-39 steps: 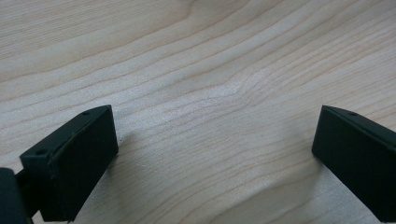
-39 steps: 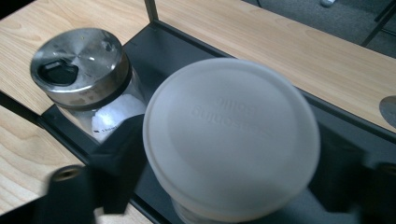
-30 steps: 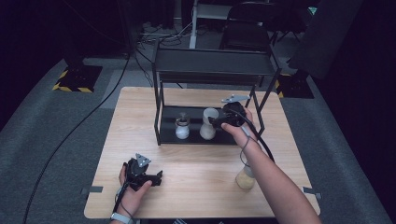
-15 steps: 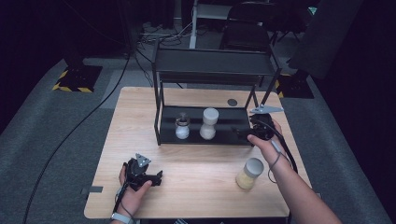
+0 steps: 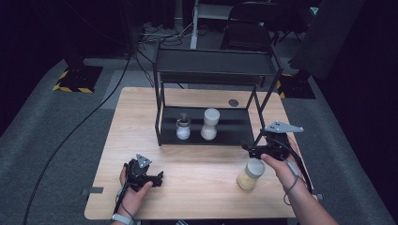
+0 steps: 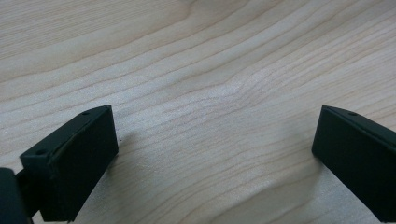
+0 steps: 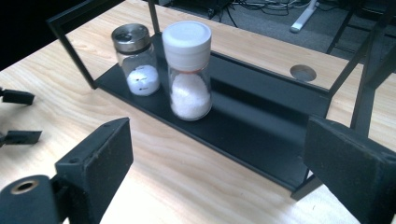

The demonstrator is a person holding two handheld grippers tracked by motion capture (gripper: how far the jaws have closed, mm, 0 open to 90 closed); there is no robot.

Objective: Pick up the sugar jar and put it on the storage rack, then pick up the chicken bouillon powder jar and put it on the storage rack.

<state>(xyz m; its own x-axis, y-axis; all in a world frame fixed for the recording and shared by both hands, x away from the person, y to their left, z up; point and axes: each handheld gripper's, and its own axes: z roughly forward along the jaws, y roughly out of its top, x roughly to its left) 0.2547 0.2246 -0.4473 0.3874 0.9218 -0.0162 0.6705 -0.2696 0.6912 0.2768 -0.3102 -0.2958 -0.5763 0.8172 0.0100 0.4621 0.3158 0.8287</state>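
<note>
Right gripper (image 5: pixel 249 150): jaws wide open, empty, held above the table (image 5: pixel 197 173) just off the rack's (image 5: pixel 213 75) front right corner, aimed at the lower shelf. Yellow jar (image 5: pixel 249 174) stands on the table right beside that hand. White-cap jar (image 7: pixel 187 70) and metal-cap shaker (image 7: pixel 137 59) stand side by side on the shelf. Left gripper (image 5: pixel 149 179): jaws wide open, empty, low over bare table near the front left.

Matt pale wood table (image 5: pixel 197 164); clear, probably glass jar (image 7: pixel 187 70), white plastic lid.
</note>
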